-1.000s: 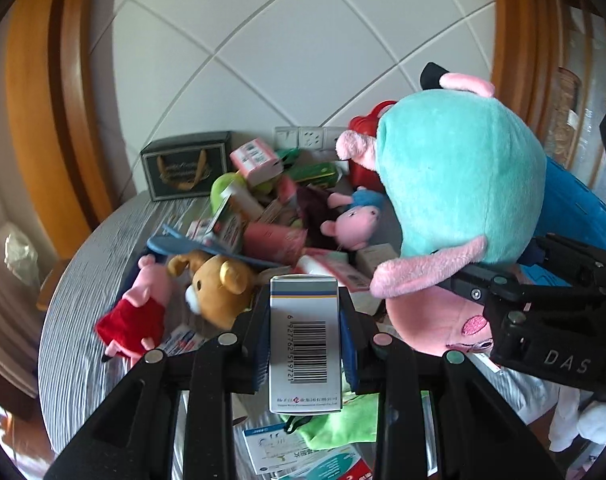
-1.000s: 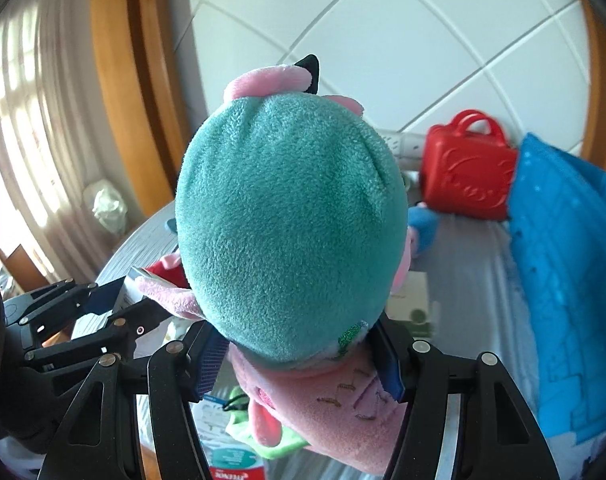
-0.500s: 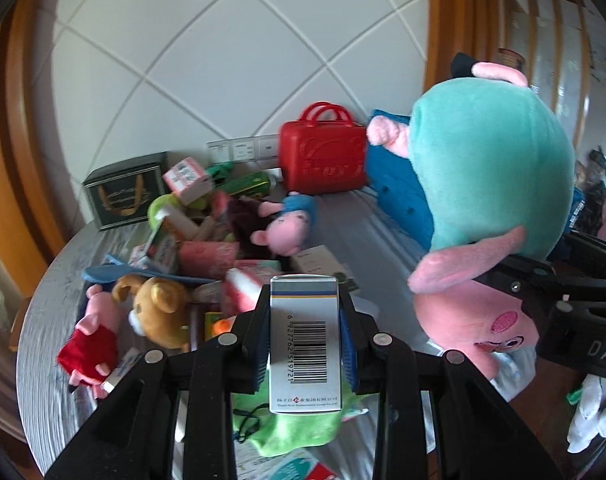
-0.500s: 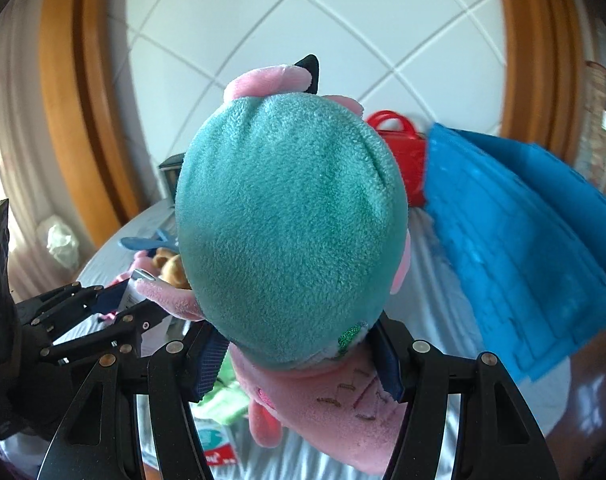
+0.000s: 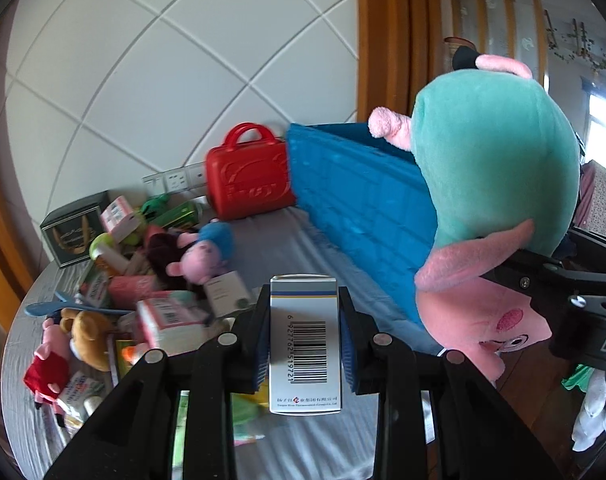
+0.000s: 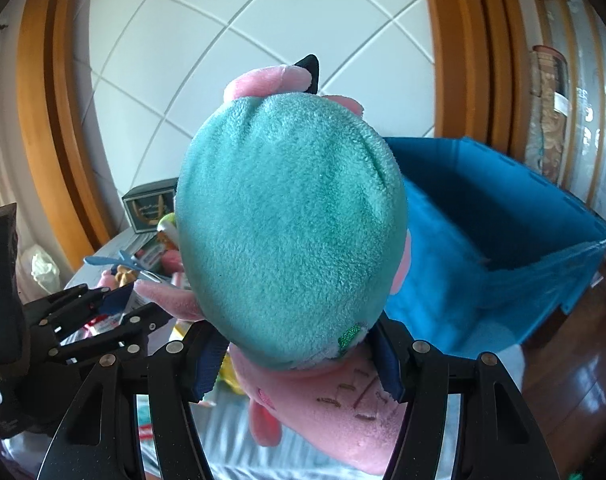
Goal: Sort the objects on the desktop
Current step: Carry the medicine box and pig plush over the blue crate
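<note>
My left gripper (image 5: 304, 334) is shut on a white and blue medicine box (image 5: 304, 344) with a barcode, held above the table. My right gripper (image 6: 299, 354) is shut on a large pig plush in a teal dress (image 6: 291, 236), head down; it also shows at the right of the left wrist view (image 5: 499, 168). A blue fabric bin (image 6: 515, 236) stands open just behind and right of the plush; in the left wrist view its side (image 5: 355, 200) is in the middle. The left gripper (image 6: 99, 312) shows at the lower left of the right wrist view.
A pile on the round grey table (image 5: 295, 240): small pig plush in blue (image 5: 207, 252), brown bear plush (image 5: 87, 332), pig plush in red (image 5: 47, 368), several small boxes (image 5: 163, 320). A red toy case (image 5: 247, 180) and a dark box (image 5: 69, 232) stand by the wall.
Both grippers have swung to the right with their loads. The blue bin has come into the middle of both views and its open top now shows behind the plush.
</note>
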`<state>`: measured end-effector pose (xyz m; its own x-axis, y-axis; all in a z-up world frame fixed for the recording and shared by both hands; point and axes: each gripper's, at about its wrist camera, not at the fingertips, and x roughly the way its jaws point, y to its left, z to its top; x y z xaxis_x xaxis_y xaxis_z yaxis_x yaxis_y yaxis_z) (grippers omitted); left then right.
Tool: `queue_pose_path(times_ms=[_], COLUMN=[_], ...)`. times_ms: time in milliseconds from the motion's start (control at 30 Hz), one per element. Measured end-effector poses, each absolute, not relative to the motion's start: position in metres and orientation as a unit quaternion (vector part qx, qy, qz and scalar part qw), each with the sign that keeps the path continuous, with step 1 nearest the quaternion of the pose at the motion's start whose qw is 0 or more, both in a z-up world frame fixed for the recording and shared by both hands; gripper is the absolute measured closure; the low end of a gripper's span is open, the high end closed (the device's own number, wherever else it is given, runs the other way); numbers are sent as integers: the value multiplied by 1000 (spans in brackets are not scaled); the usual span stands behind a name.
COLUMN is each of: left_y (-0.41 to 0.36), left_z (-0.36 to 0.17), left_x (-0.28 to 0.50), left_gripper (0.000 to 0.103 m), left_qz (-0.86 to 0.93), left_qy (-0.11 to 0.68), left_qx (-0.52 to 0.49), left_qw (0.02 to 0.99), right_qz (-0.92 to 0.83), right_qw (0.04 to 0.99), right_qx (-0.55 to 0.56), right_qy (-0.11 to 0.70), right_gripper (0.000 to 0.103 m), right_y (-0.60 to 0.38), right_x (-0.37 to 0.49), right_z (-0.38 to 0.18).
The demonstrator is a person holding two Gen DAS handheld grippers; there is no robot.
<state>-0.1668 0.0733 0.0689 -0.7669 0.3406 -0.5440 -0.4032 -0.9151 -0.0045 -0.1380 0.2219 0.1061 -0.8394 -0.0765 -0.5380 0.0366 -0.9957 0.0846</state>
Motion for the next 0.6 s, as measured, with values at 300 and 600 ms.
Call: queue_pose_path(times_ms=[300,600], left_y=[201,280], left_z=[77,105], left_x=[-123,-105], left_gripper=[74,74], left_qz=[939,939], left_qy=[71,98], left_qx=[-256,-228], left_qw=[218,238], right_qz=[-964,-971], right_qw=[20,-15], right_qx=[263,233], right_qy=[-38,-46], right_gripper=[40,40], right_y=[339,413], right_x=[-84,-52], right_z=[116,142])
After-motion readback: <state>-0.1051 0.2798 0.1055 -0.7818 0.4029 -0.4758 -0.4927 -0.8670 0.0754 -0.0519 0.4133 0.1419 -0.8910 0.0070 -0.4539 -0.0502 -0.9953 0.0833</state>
